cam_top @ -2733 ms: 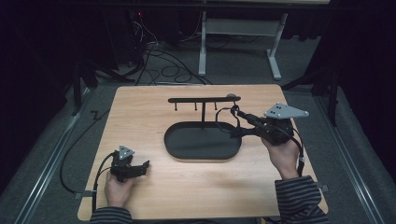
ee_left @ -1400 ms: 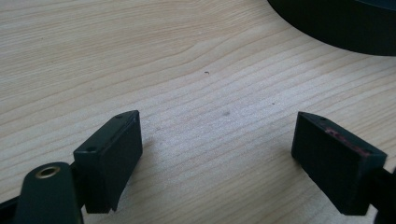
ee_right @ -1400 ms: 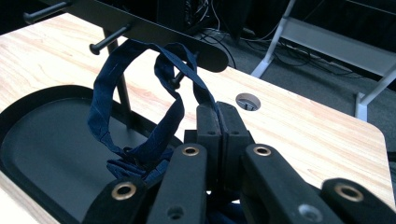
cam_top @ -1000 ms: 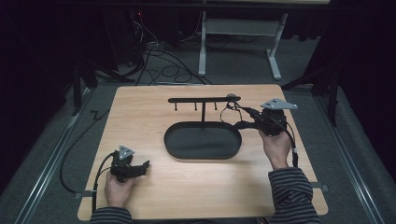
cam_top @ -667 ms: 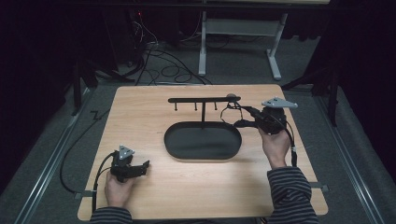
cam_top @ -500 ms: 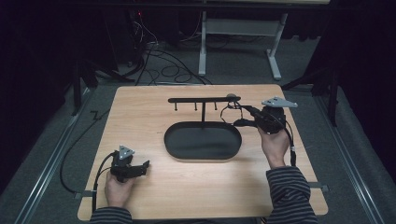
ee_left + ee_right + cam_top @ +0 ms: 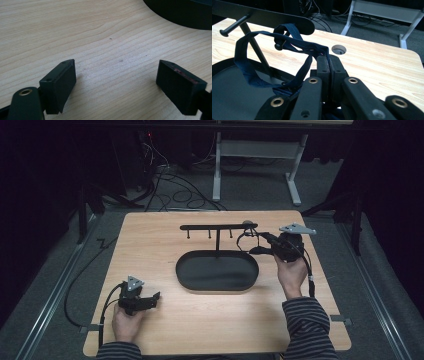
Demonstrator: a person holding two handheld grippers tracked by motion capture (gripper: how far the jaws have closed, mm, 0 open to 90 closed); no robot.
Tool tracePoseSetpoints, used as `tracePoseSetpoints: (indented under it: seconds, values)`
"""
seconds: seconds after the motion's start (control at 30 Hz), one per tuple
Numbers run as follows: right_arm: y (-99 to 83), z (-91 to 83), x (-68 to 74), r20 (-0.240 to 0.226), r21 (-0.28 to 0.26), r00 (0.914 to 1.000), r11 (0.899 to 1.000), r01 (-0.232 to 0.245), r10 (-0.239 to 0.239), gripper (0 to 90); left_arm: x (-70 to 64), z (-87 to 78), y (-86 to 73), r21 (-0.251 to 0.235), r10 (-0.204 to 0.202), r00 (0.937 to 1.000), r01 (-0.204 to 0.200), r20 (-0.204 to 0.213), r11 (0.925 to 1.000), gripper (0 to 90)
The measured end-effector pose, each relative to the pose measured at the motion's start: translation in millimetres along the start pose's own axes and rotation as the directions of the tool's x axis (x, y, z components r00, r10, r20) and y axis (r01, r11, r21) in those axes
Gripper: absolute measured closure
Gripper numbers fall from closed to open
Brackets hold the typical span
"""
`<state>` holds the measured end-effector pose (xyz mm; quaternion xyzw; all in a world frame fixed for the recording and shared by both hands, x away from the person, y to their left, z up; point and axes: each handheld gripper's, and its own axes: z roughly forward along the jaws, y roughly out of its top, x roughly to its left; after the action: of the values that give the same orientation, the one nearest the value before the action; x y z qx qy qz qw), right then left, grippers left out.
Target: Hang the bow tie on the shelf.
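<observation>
While tray (image 7: 200, 276) sits bare (strap (image 7: 247, 67) above).

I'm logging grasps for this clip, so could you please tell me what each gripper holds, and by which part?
The right gripper is shut on a dark blue strap, pinching one band of its loop beside the rack's peg. The left gripper is open and holds nothing.

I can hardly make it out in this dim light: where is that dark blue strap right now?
The dark blue strap is pinched in the right gripper, looped around a peg at the right end of the black rack, above the oval tray.
</observation>
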<state>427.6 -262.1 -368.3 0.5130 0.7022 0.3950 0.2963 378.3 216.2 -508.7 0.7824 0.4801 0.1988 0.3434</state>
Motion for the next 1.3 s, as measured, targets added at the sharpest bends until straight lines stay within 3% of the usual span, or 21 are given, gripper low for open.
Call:
tracePoseSetpoints:
  seconds: [0.37,0.7,1.3]
  values:
    - [-1.8,7.5,1.9,0.001,0.021,1.0,1.0,0.006,-0.006,90.0,-0.2,-0.1,0.0,0.0,0.002,1.0,-0.002,-0.001,1.0,17.0]
    - [4.4,2.1,5.5,-0.024,-0.013,0.9997,1.0,0.007,-0.007,90.0,-0.2,-0.1,0.0,-0.001,0.002,1.0,-0.002,-0.001,1.0,17.0]
    - [24.3,-0.1,8.8,-0.036,-0.027,0.9993,1.0,-0.011,0.01,89.4,-0.3,-0.1,0.0,-0.001,0.001,1.0,-0.001,-0.002,1.0,17.1]
